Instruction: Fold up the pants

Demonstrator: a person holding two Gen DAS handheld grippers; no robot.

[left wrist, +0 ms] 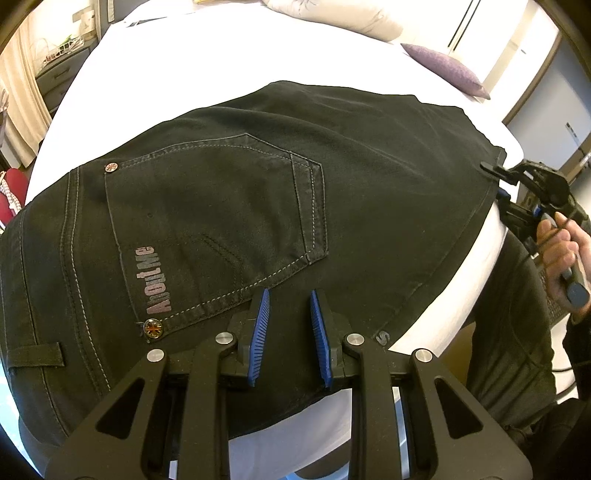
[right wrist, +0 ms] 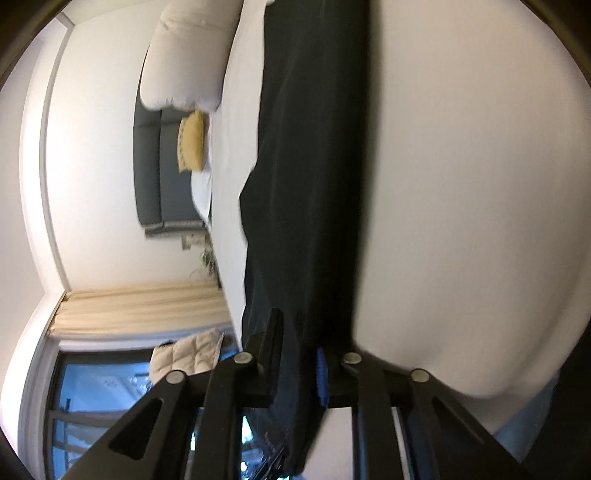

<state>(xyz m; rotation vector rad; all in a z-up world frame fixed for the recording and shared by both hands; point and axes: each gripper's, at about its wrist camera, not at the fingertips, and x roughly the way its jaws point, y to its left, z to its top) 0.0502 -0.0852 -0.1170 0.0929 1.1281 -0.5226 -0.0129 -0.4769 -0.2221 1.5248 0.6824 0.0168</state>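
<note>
Black pants (left wrist: 258, 192) lie flat on a white bed (left wrist: 192, 74), back pocket up with an "AboutMe" print. My left gripper (left wrist: 289, 299) is open, its blue pads just above the fabric near the pocket's lower corner, holding nothing. My right gripper (left wrist: 496, 173) shows at the pants' right edge in the left wrist view. In the right wrist view, rolled sideways, it (right wrist: 300, 354) is shut on the pants (right wrist: 310, 166), the fabric pinched between its fingers.
A purple cushion (left wrist: 447, 70) and a white pillow (left wrist: 332, 14) lie at the bed's far side. A yellow cushion (right wrist: 192, 140) sits by the grey headboard (right wrist: 162, 177). The bed's near edge (left wrist: 443, 310) is close to my left gripper. Curtains (right wrist: 140, 310) hang by a window.
</note>
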